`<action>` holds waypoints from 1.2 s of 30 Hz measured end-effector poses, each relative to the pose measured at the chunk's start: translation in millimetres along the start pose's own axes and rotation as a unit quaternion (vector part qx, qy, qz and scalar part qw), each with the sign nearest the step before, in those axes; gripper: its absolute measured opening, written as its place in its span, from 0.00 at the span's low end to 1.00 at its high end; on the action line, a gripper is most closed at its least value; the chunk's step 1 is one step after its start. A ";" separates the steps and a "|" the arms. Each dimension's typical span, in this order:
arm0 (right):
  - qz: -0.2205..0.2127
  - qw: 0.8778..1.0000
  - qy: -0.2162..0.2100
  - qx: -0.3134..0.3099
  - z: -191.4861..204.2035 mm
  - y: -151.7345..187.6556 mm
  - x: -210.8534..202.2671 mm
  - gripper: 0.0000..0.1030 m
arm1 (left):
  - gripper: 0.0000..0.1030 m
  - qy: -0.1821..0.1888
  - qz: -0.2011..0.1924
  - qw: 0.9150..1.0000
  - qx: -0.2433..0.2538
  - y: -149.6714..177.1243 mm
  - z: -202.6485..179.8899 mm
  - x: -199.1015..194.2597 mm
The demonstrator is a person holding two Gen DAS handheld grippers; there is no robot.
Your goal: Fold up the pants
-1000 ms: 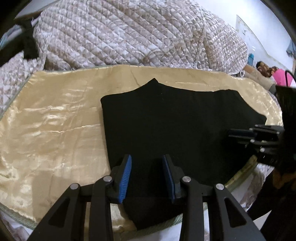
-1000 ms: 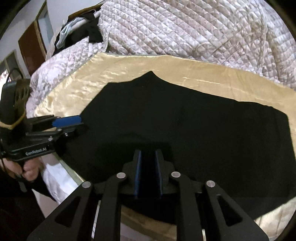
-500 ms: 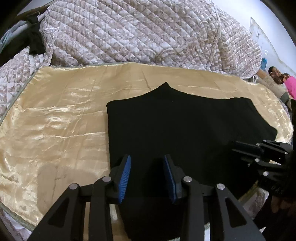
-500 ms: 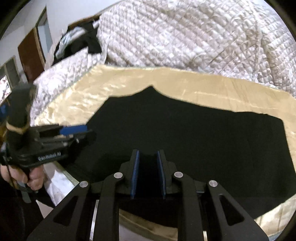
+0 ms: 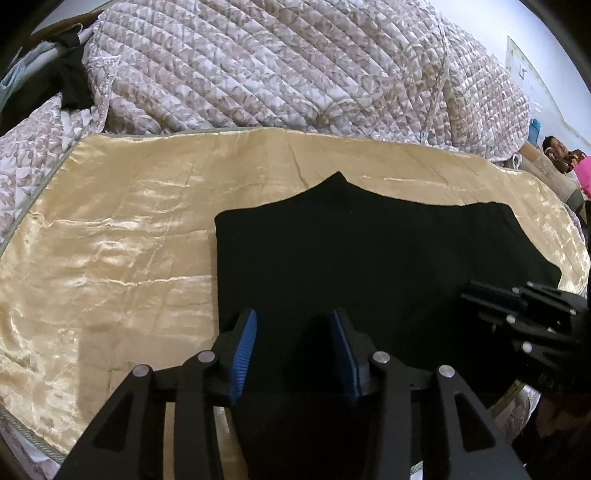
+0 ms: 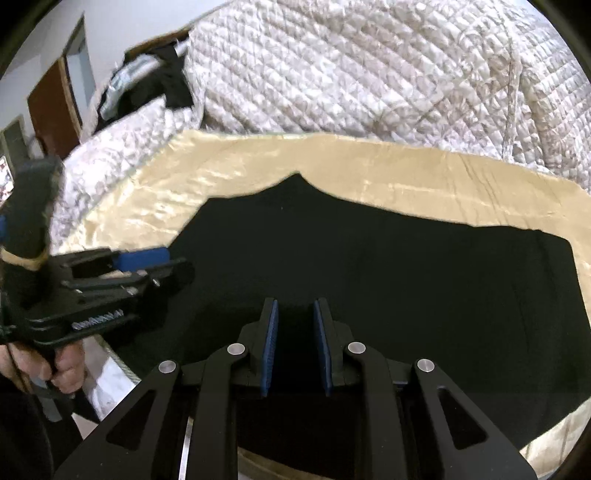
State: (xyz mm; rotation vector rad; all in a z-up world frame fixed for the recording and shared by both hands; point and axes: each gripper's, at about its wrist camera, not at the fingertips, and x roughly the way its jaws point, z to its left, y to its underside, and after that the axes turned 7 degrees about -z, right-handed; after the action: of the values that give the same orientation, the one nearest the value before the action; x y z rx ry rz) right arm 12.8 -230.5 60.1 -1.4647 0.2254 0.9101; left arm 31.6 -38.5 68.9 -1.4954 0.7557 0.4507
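Left wrist: my left gripper (image 5: 293, 347) has just been widening, released, above the near edge of the black pants (image 5: 369, 251) lying flat on the gold sheet (image 5: 110, 240).

Right wrist: my right gripper (image 6: 294, 345) hovers over the pants (image 6: 369, 266), its narrow gap seemingly empty.

Ahead of the tongs, a shiny gold satin cloth (image 5: 122, 236) covers the work surface, creased and catching the light in pale streaks, with a grey-green corded edge (image 5: 29, 435) along its near-left border. Beyond it, a bulky quilted bedspread (image 5: 280, 70) in a pale brown-and-white pattern rises in a heap across the whole far side. Far left of the tongs, a pile of dark and light clothing (image 6: 147, 88) lies on the quilt. Behind that stand a white wall (image 6: 48, 33) and a brown wooden door (image 6: 51, 107). Far right, a pale wall (image 5: 535, 48) is brightly lit, and 1 person (image 5: 554, 151) lies there.
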 end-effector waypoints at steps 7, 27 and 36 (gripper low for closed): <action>-0.007 1.000 0.014 0.017 -7.5 -1.0 -3.2 0.19 | 0.44 0.002 -0.006 1.000 0.005 3.0 -2.6 -6.2; -0.068 0.978 0.119 0.157 -95.8 7.1 -63.0 0.48 | 0.45 0.047 -0.011 0.998 0.036 14.2 -25.6 -11.8; -0.135 0.924 0.203 0.293 -161.9 23.3 -120.7 0.50 | 0.45 0.046 -0.011 0.998 0.035 14.8 -24.7 -12.9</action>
State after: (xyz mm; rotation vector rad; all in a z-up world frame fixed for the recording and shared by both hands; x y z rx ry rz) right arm -19.3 -428.1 95.5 -1.0654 0.5387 0.2603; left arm 8.1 -59.6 69.3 -1.4645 0.8195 0.3374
